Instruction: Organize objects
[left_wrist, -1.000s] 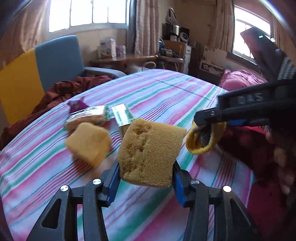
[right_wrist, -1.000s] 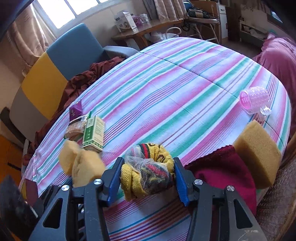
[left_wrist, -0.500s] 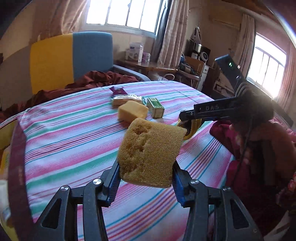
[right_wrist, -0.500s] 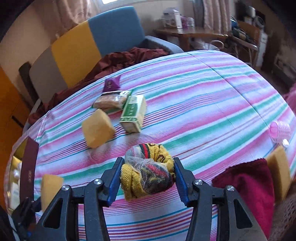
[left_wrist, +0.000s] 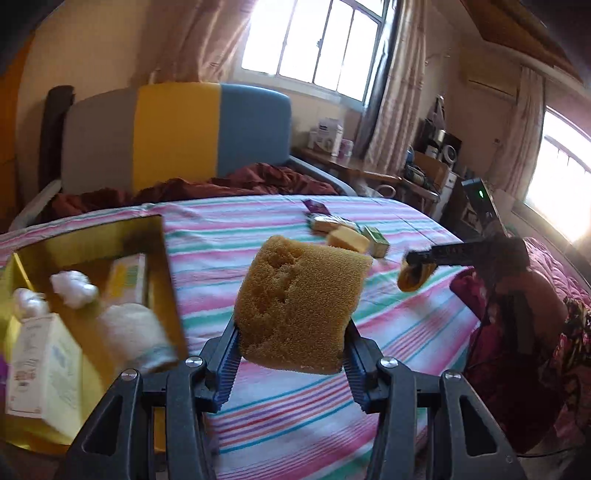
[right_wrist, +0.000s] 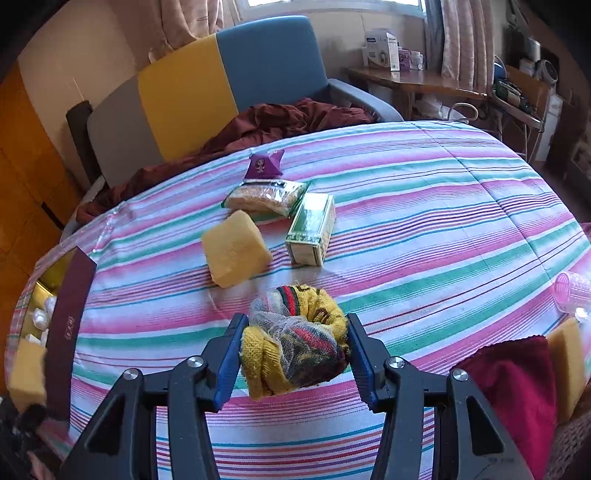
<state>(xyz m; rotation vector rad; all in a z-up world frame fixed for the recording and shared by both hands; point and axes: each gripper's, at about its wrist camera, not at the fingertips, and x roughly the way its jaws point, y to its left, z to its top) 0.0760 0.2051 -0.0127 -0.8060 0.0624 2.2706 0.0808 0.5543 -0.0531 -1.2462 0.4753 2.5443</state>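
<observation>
Your left gripper (left_wrist: 291, 354) clamps a brown sponge (left_wrist: 301, 306) above the striped bed (left_wrist: 388, 332), just right of an open yellow box (left_wrist: 162, 280); beyond it, your right gripper (left_wrist: 415, 258) holds a yellow bundle (left_wrist: 412, 278).

sponge (left_wrist: 301, 306): porous foam, rough, matt, pitted | sock bundle (right_wrist: 295, 343): knitted yarn under fine mesh netting | bedspread (right_wrist: 424, 221): woven striped cloth, matt | green carton (right_wrist: 312, 229): printed card, slight sheen | noodle packet (right_wrist: 266, 197): clear glossy plastic film | box (left_wrist: 162, 258): glossy gold lining | gripper fingers (left_wrist: 229, 350): ribbed blue plastic pads on matt black plastic
</observation>
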